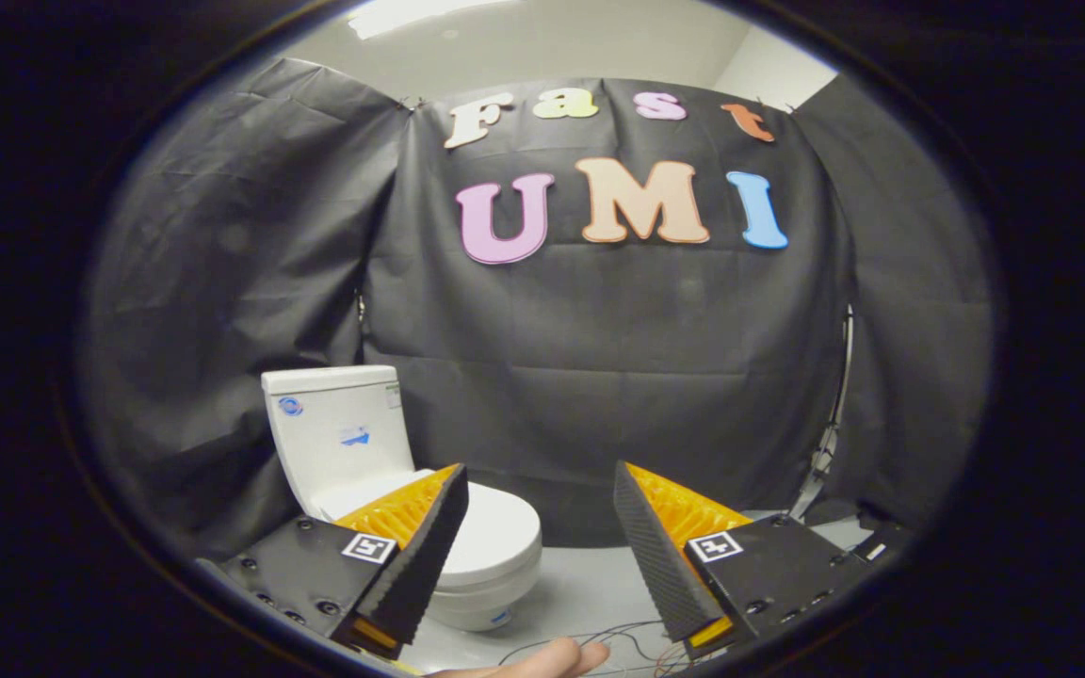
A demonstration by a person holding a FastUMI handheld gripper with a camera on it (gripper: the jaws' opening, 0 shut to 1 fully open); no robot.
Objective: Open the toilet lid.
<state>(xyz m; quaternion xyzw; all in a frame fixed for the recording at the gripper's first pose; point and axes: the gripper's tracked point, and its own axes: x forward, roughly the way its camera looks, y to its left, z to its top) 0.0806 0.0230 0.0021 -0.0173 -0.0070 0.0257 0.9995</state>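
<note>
White toilet point(467, 537), grey floor point(590, 584), black cloth wall point(599, 377).

No wording can be read on any object. The toilet tank point(335, 443) carries two small blue stickers point(290, 406) on its front, too tiny to read. Nearer than the tank, the gripper point(539, 468), fingers spread apart, bears two square black-and-white markers point(368, 547) without letters.

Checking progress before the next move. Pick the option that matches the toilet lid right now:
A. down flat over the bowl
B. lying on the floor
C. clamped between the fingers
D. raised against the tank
A: the toilet lid lies flat over the bowl, below the tank, while the gripper hangs open short of it, one of its fingers overlapping the lid's near side in the view.
</note>
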